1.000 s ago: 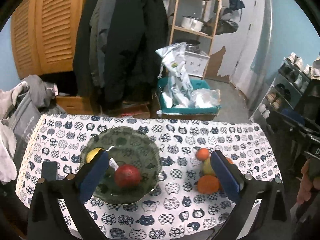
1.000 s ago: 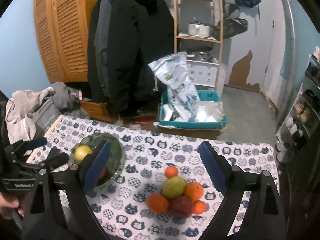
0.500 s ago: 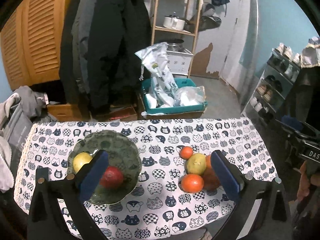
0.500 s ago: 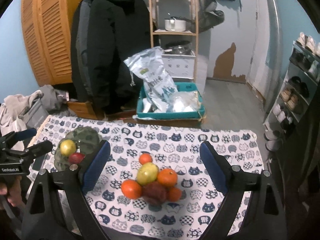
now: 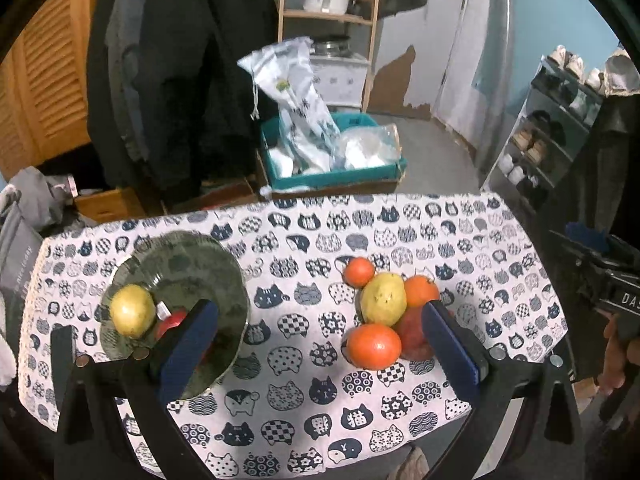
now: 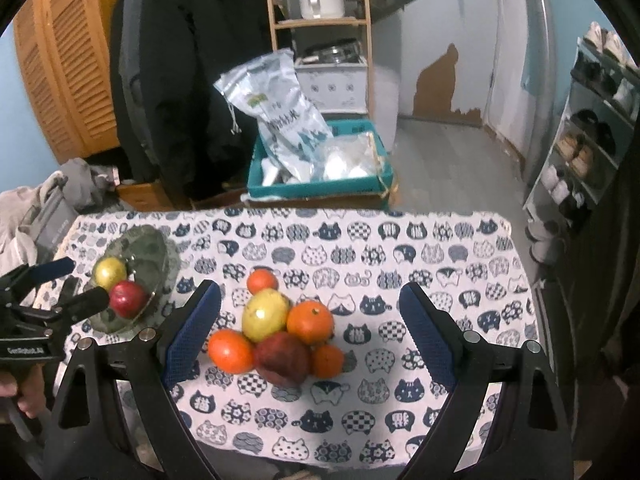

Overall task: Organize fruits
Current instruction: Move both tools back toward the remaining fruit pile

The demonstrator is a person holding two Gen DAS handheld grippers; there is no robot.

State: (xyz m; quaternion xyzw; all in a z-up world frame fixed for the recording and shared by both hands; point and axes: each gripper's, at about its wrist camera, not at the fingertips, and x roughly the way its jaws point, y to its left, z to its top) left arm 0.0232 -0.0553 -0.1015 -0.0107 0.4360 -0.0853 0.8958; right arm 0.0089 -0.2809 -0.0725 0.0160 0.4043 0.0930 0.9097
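Observation:
A green glass bowl (image 5: 192, 264) (image 6: 154, 256) sits on the left of the cat-print table. It holds a yellow fruit (image 5: 132, 310) (image 6: 109, 272) and a red apple (image 6: 127, 299), which is partly hidden by a finger in the left wrist view (image 5: 173, 320). A pile of fruit lies mid-table: a yellow-green pear (image 5: 384, 299) (image 6: 266, 314), several oranges (image 5: 374, 346) (image 6: 310, 322) and a dark red apple (image 6: 282, 358). My left gripper (image 5: 320, 344) is open and empty above the table between bowl and pile. My right gripper (image 6: 312, 336) is open and empty, with its fingers either side of the pile.
The table (image 5: 400, 236) (image 6: 440, 240) has edges close on all sides. Beyond the far edge stand a teal box with bags (image 5: 332, 160) (image 6: 320, 172), hanging coats (image 6: 180, 60) and a wooden shelf. A shoe rack (image 5: 560, 128) stands at the right.
Both grippers have drawn back and shifted right. In the left view the bowl slid left and the fruit pile came between the fingers; in the right view the pile moved to centre.

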